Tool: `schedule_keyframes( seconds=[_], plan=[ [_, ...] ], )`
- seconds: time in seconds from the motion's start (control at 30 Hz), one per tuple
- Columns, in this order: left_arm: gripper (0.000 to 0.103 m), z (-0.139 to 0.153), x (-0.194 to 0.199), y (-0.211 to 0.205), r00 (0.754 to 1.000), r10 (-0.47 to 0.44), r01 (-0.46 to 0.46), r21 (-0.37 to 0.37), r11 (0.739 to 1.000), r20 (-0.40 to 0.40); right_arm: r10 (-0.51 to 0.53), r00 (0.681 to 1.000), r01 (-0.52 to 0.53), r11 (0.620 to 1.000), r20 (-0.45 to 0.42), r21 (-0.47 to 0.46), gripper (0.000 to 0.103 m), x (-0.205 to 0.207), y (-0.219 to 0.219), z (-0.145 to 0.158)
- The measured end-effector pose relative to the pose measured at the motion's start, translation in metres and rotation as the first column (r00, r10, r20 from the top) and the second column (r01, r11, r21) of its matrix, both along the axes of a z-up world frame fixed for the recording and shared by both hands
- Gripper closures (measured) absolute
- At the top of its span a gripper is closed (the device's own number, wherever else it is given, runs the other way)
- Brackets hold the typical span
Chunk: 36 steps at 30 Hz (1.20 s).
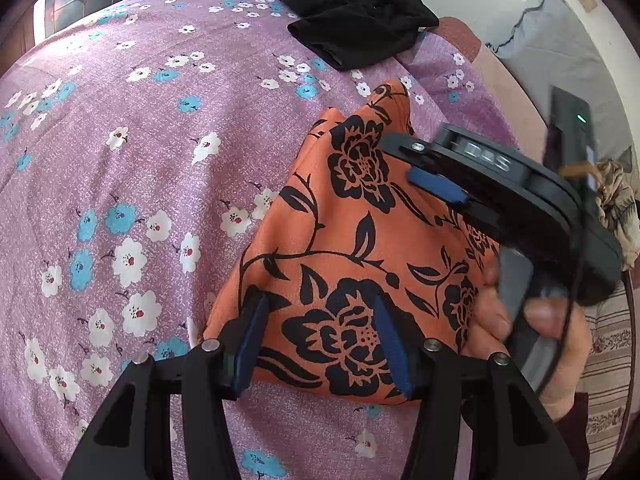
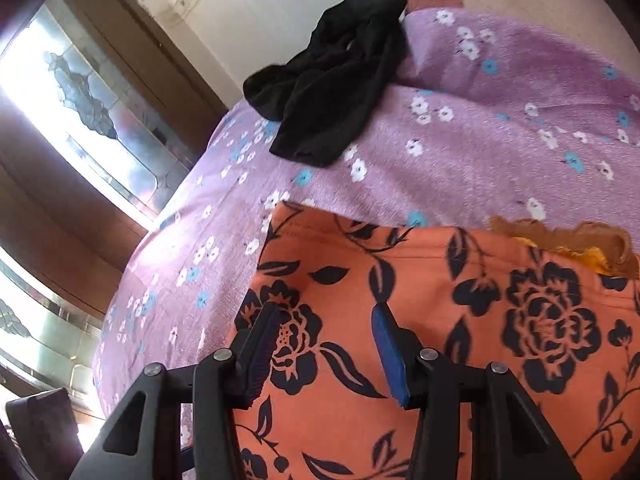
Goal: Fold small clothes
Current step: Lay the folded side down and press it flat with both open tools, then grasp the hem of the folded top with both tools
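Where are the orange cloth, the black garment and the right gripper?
orange cloth (image 1: 352, 256), left wrist view, middle of the flowered fabric.
black garment (image 2: 332, 92), right wrist view, middle of the heap.
right gripper (image 2: 324, 348), right wrist view, between its fingertips.

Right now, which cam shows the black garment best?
Left wrist: the whole black garment lies unobstructed on the purple sheet, edges sharp. Right wrist shows it too, complete but softer and tilted.

A purple floral bedsheet (image 1: 160, 128) covers the bed beside a glass-paneled wooden door (image 2: 80, 92).
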<state>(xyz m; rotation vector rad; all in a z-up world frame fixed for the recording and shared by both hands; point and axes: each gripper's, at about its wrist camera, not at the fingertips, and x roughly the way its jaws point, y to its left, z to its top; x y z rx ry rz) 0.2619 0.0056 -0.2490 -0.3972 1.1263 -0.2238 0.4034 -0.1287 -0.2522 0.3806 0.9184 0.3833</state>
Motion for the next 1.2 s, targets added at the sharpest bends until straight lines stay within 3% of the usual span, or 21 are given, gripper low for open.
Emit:
schedule_keyframes(
  seconds=[0.07, 0.1, 0.23, 0.43, 0.53, 0.63, 0.77, 0.87, 0.93, 1.1, 1.2],
  plan=[
    [0.047, 0.000, -0.001, -0.002, 1.000, -0.016, 0.016, 0.019, 1.000, 0.009, -0.003, 0.995, 0.006, 1.000, -0.095, 0.028, 0.050, 0.023, 0.012, -0.020],
    [0.047, 0.000, -0.002, -0.002, 1.000, -0.024, 0.023, 0.028, 0.999, 0.011, -0.003, 0.995, 0.006, 1.000, -0.095, 0.028, 0.050, 0.023, 0.012, -0.020],
    [0.047, 0.004, 0.000, -0.004, 0.999, -0.027, 0.026, 0.039, 0.999, 0.020, -0.063, 0.990, 0.085, 0.982, -0.128, 0.171, 0.048, 0.024, -0.001, -0.013],
    [0.046, 0.021, 0.004, -0.009, 0.996, -0.006, 0.000, 0.070, 0.998, 0.087, -0.134, 0.990, 0.137, 0.986, -0.030, 0.098, 0.048, -0.066, -0.067, 0.019],
    [0.042, 0.031, 0.002, -0.016, 0.990, -0.013, -0.002, 0.110, 0.994, 0.138, -0.229, 0.973, 0.230, 0.970, -0.025, 0.082, 0.048, -0.119, -0.124, 0.022],
    [0.032, 0.035, -0.001, -0.026, 0.985, -0.027, -0.003, 0.172, 0.985, 0.171, -0.322, 0.945, 0.325, 0.943, -0.051, 0.067, 0.048, -0.171, -0.174, 0.013],
    [0.015, 0.023, 0.001, -0.042, 0.987, -0.043, 0.001, 0.266, 0.964, 0.153, -0.403, 0.910, 0.411, 0.908, -0.099, 0.078, 0.048, -0.224, -0.213, -0.010],
    [0.015, 0.001, 0.006, -0.060, 0.993, -0.101, 0.070, 0.388, 0.919, 0.061, -0.468, 0.871, 0.484, 0.871, -0.153, 0.091, 0.048, -0.241, -0.233, -0.033],
    [0.015, 0.001, 0.003, -0.067, 0.989, -0.120, 0.073, 0.440, 0.895, 0.081, -0.480, 0.848, 0.508, 0.857, -0.224, 0.086, 0.048, -0.240, -0.239, -0.049],
    [0.015, 0.011, 0.002, -0.052, 0.994, -0.082, 0.050, 0.366, 0.929, 0.072, -0.492, 0.843, 0.526, 0.839, -0.215, 0.140, 0.049, -0.242, -0.242, -0.047],
    [0.015, 0.028, -0.009, -0.038, 0.985, -0.025, -0.034, 0.338, 0.940, 0.170, -0.509, 0.848, 0.529, 0.830, -0.151, 0.174, 0.049, -0.248, -0.242, -0.032]
  ],
)
